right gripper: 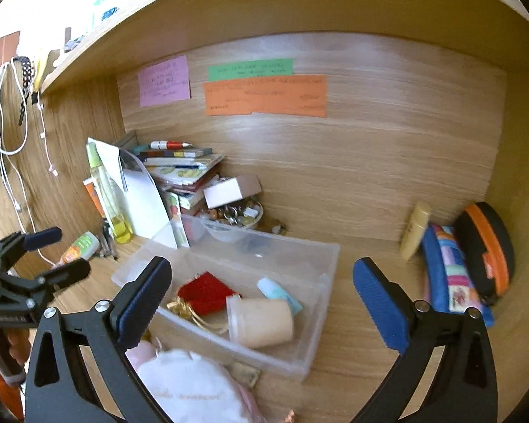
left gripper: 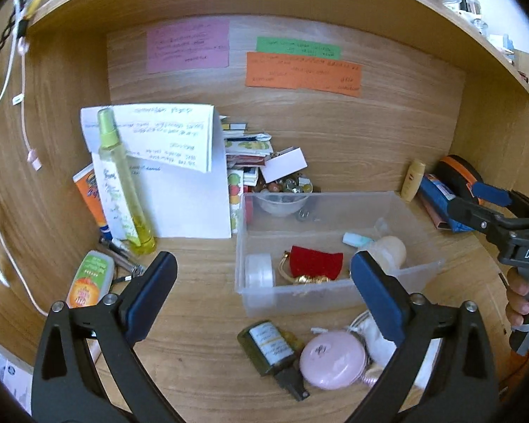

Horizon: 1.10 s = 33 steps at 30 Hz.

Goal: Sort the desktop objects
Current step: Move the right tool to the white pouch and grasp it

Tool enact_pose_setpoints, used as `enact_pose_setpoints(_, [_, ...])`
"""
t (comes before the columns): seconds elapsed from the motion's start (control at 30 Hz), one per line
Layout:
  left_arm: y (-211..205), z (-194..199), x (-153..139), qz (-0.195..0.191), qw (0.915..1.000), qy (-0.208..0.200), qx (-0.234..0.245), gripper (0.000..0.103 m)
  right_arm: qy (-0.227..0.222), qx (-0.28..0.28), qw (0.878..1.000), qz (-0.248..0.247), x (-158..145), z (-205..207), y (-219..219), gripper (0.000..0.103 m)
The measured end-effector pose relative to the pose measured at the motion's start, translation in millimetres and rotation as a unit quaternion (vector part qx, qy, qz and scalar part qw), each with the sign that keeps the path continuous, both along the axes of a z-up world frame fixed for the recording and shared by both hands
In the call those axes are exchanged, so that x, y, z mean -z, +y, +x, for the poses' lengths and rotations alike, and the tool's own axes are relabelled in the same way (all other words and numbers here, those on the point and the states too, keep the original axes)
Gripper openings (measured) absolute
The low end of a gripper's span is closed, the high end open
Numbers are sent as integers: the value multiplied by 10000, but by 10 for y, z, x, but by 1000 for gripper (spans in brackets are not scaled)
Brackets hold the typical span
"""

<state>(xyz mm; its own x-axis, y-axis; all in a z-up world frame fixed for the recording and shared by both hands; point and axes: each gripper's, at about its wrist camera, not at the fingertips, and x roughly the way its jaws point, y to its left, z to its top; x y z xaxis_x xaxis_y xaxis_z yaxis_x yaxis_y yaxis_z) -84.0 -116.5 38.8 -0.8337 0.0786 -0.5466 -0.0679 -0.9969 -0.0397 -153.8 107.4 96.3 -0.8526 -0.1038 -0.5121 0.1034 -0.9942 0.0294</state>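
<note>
From the left wrist, the left gripper (left gripper: 264, 275) gapes empty before the clear bin (left gripper: 419, 270); a dark bottle (left gripper: 268, 347) lies beneath it. From the right wrist, the right gripper (right gripper: 261, 282) is likewise spread, its left finger hiding a white pouch (right gripper: 190, 387); the bottle is barely visible.

Left tool (left gripper: 264, 282) tilted downward, jaws spread wide, nothing between blue pads (left gripper: 377, 296). Right tool (right gripper: 261, 289) same tilt, jaws also wide, empty. Both tools side by side, apart. Fingers (left gripper: 518, 299) of person wrap right tool handle.
</note>
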Motion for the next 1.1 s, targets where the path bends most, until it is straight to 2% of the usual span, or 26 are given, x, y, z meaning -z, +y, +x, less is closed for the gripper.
enact_pose_setpoints(0.27, [-161, 171, 256, -28, 9998, -164, -146, 100, -345, 406, 9985, 131, 326, 178, -8, 103])
enact_pose_setpoints(0.6, [-260, 281, 520, 154, 9986, -446, -232, 100, -717, 469, 9963, -49, 562, 320, 28, 103])
enact_pose_setpoints(0.87, [-387, 463, 705, 289, 9963, -691, -428, 100, -806, 175, 9966, 76, 624, 511, -18, 103])
enact_pose_setpoints(1.0, [-458, 556, 809, 377, 9942, -849, -543, 100, -992, -141, 9949, 119, 699, 569, -85, 103])
enact_pose_setpoints(1.1, [-470, 585, 885, 427, 9927, -958, -587, 100, -1184, -413, 9921, -49, 762, 546, -163, 103])
